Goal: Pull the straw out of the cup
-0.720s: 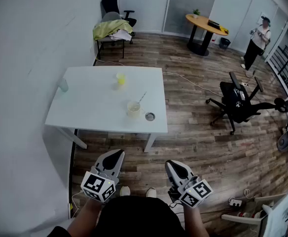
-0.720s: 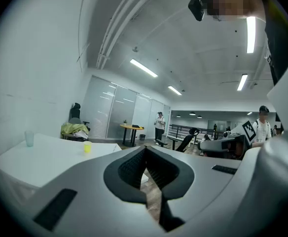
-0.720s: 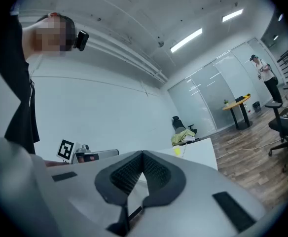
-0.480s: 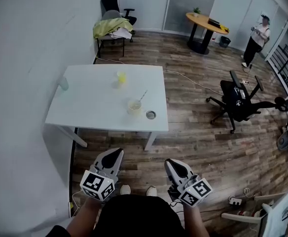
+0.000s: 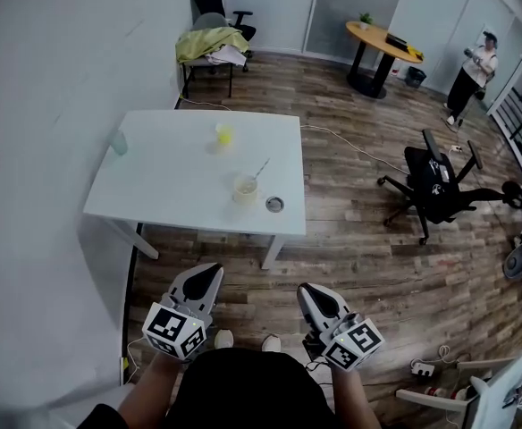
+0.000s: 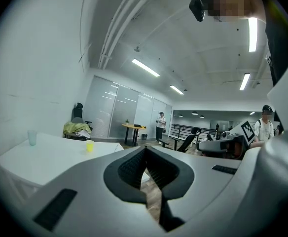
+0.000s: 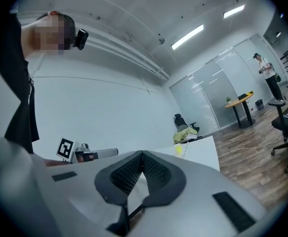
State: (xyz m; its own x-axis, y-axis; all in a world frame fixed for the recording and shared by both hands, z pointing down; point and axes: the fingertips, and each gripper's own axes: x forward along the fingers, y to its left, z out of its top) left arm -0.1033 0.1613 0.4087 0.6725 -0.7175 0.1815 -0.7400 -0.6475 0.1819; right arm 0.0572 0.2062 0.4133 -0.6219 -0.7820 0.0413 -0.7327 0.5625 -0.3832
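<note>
Start of the approach, head view and both gripper views. The left gripper (image 5: 209, 278) and right gripper (image 5: 312, 293) are held low in front of the person, over the floor (image 5: 377, 266) and well apart from the tabletop (image 5: 167, 190). Each gripper view shows its two jaws pressed together at the tips with nothing between them.

The cup (image 5: 245, 187) stands upright near the tabletop's near right corner. The straw (image 5: 260, 170) rises out of it and leans toward the far right, its upper end free above the rim.

Handling (judged): the straw looks thin and light, probably easy to crush or bend, so a gentle pinch on the bare upper part, above the rim, should suit. The pull should run along the straw's lean. The cup also looks light and may tip or slide with the straw, so the other gripper may need to steady its wall. The jaws must part before either grasp.

Containers: the cup looks pale, perhaps with a pale filling, but its contents cannot be made out at this distance. A yellow cup (image 5: 224, 134) stands farther back near the middle. Whether the colour belongs to the wall or to a liquid cannot be told. A pale bluish cup (image 5: 119, 142) stands near the far left edge, its contents not visible. A small dark ring (image 5: 274, 204), possibly a lid, lies just beside the cup on its right.
</note>
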